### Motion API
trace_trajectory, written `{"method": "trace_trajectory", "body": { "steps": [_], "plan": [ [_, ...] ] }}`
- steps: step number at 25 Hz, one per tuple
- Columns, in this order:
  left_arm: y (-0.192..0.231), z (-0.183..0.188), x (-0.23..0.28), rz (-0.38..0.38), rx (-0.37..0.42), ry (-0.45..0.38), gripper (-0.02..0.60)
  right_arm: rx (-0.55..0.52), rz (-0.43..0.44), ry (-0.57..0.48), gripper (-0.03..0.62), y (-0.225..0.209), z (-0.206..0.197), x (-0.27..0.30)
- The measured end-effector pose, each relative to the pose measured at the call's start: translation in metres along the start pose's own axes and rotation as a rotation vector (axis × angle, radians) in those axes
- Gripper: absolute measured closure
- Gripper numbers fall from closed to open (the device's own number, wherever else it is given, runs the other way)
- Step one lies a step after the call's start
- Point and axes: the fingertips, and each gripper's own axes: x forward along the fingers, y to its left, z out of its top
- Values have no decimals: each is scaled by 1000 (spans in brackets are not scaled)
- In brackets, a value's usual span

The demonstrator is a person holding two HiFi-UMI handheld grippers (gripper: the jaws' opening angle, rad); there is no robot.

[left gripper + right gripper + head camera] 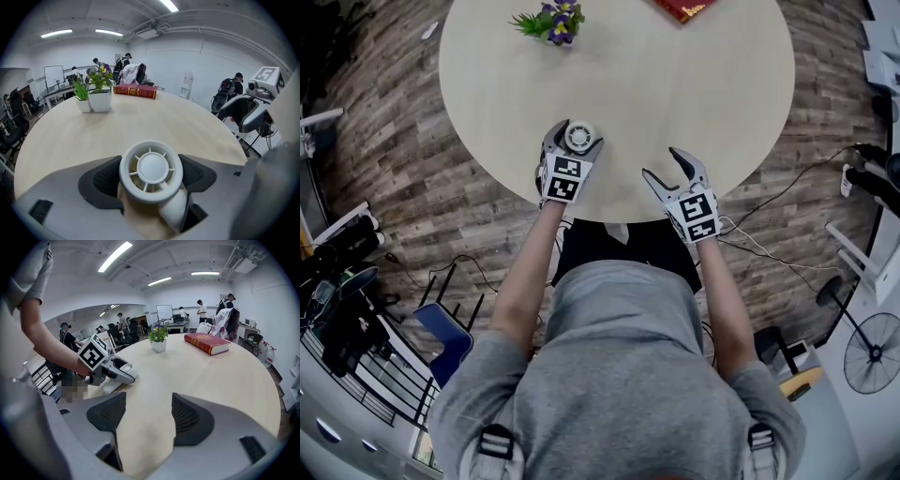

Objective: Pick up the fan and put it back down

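Note:
A small white fan (579,137) with a round grille stands near the front edge of the round beige table (703,94). My left gripper (577,141) is shut on it, one pad on each side of the head. In the left gripper view the fan's ring (151,171) fills the gap between the dark pads (104,180), and its white base (176,212) shows below. I cannot tell whether the base touches the table. My right gripper (662,163) hovers open to the right, over the table's edge. Nothing sits between its pads (188,419), only bare tabletop.
A potted plant (551,21) and a red book (682,7) sit at the table's far side. Cables (787,192) and a standing floor fan (872,352) are on the floor at the right. Several people stand at desks in the background (123,61).

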Motion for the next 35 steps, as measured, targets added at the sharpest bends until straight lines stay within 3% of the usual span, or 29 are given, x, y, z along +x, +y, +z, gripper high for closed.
{"method": "trace_trajectory", "body": {
  "steps": [14,27,35],
  "plan": [
    [-6,15,-22,-9,-16,-63,198,-4,-16,-44,278,7,11,-11],
    [1,18,-103,5,13,-167,198,-14,-77,-124,278,33,39,-23],
    [11,15,-148,2,-16,-219,198,-15,-126,-150,279,55,41,-39]
  ]
}}
